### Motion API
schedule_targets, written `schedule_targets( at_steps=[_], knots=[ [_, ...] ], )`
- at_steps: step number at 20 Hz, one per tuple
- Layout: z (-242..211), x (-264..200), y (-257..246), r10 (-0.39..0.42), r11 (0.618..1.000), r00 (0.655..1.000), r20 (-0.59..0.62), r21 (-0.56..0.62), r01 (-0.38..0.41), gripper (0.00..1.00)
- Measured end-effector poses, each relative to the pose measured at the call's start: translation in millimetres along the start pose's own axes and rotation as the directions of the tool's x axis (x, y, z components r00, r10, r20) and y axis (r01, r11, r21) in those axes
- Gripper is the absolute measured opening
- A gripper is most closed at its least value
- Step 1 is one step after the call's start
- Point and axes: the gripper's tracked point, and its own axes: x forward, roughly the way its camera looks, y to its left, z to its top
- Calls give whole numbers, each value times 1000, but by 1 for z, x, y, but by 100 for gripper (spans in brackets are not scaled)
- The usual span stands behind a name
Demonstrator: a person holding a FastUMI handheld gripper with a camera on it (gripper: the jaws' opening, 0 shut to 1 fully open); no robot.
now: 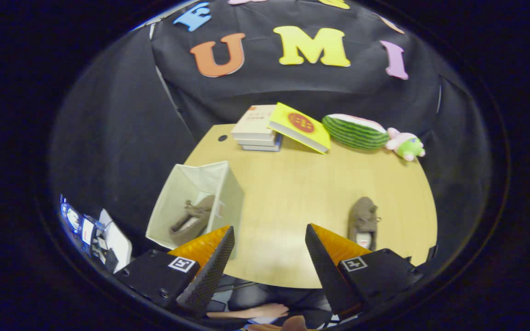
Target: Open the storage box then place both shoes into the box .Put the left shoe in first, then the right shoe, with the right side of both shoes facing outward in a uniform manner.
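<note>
The hand-held gripper [269, 257] hangs above the desk [292, 197], fingers spread wide apart and gripping nothing. One open storage box [228, 188] sits at ten o'clock from the fingers, with one shoe [191, 220] inside. A second shoe [362, 219] lies on the desk at two o'clock, just beyond the right finger. Two shoes, one box.

From my remote station I count:
- One set of tongs [269, 248], two fingers, spread apart with nothing between them.
- One desk [292, 193].
- One open fabric storage box [228, 188].
- Two brown shoes: one inside the box [191, 220], one on the desk [362, 220].
- Four books: a stack of three [253, 126] and one yellow book [299, 126] leaning on it.
- One watermelon plush [354, 131].
- One small pink-and-green plush toy [405, 145].
</note>
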Motion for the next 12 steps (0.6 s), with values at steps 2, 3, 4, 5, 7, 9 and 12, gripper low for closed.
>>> schedule_targets(
  at_steps=[2, 3, 4, 5, 7, 9, 12],
  knots=[
    [-17, 4, -46, -36, 997, 998, -53, 66, 40, 98],
    [-25, 5, -68, -56, 994, 996, -73, 89, 62, 98],
    [-31, 9, -90, -79, 991, 993, -85, 105, 88, 98],
    [-35, 18, -110, -101, 987, 990, -102, 114, 112, 98],
    [-46, 31, -138, -114, 981, 983, -146, 141, 135, 98],
    [-55, 50, -160, -113, 977, 976, -187, 158, 144, 98],
    [-73, 76, -189, -117, 973, 961, -250, 163, 161, 99]
  ],
)
